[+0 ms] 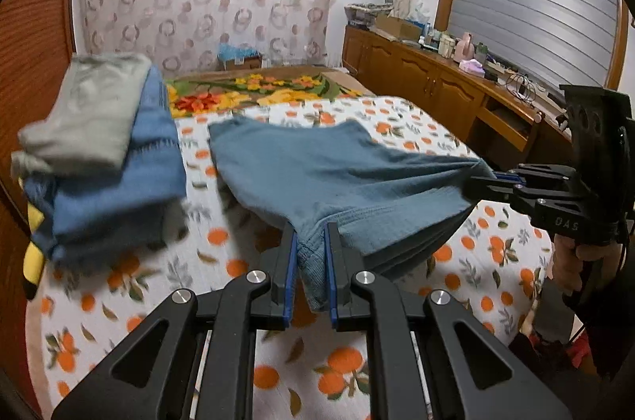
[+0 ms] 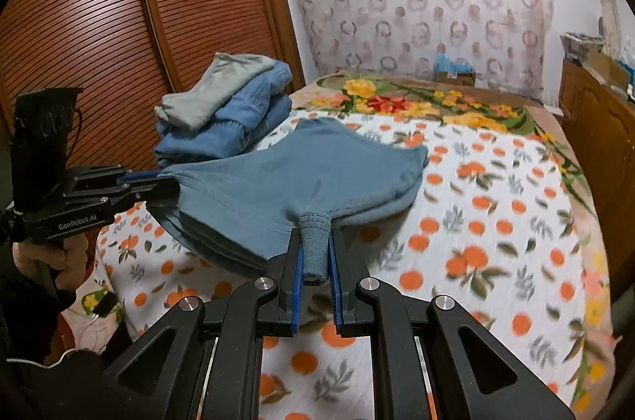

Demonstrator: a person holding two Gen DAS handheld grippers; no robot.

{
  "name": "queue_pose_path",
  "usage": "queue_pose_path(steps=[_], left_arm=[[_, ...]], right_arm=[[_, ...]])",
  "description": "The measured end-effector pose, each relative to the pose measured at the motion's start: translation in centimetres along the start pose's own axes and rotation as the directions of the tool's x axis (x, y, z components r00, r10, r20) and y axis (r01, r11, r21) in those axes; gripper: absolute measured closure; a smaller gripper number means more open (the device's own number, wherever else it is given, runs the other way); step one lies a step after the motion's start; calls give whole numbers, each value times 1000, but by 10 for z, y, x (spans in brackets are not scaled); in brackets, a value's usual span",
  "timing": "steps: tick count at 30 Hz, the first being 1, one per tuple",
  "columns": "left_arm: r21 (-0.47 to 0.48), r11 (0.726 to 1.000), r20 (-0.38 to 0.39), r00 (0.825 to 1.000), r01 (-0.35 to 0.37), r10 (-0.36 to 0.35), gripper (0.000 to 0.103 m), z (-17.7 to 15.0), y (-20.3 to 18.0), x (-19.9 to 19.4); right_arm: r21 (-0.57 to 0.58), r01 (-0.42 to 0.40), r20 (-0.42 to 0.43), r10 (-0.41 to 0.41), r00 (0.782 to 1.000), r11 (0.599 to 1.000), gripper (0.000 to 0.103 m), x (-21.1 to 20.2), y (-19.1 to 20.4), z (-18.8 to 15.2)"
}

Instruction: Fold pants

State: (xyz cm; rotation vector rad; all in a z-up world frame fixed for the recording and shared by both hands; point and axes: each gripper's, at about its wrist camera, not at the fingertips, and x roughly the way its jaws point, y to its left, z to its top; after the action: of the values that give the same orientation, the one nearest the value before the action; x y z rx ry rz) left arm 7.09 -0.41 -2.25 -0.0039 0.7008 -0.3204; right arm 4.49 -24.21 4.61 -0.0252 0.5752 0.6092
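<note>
The grey-blue pants (image 1: 317,174) are folded in several layers and held stretched above the bed, their far end resting on the blanket. My left gripper (image 1: 311,233) is shut on one near corner, its ribbed hem bunched between the blue pads. My right gripper (image 2: 315,237) is shut on the other near corner. The pants also show in the right wrist view (image 2: 301,178). The right gripper shows at the right of the left wrist view (image 1: 488,182). The left gripper shows at the left of the right wrist view (image 2: 166,182).
A stack of folded clothes (image 1: 107,158), grey on blue, sits on the bed's left side by the wooden wardrobe (image 2: 119,3). The orange-print blanket (image 2: 496,221) covers the bed. A wooden cabinet (image 1: 436,82) with clutter runs along the right wall.
</note>
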Motion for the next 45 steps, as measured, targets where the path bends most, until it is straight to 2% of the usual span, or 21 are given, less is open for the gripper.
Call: queue_pose_path(steps=[16, 34, 45], left_arm=[[-15, 1000, -39, 999, -4, 4, 90, -33, -2, 4], [-11, 1000, -29, 999, 15, -15, 90, -40, -11, -7], [6, 999, -7, 999, 41, -41, 89, -43, -23, -26]], right_arm=[[20, -1, -42, 2, 999, 1000, 92, 8, 5, -20], [47, -8, -40, 10, 999, 999, 92, -1, 6, -31], [40, -11, -23, 12, 1000, 999, 92, -19, 9, -35]])
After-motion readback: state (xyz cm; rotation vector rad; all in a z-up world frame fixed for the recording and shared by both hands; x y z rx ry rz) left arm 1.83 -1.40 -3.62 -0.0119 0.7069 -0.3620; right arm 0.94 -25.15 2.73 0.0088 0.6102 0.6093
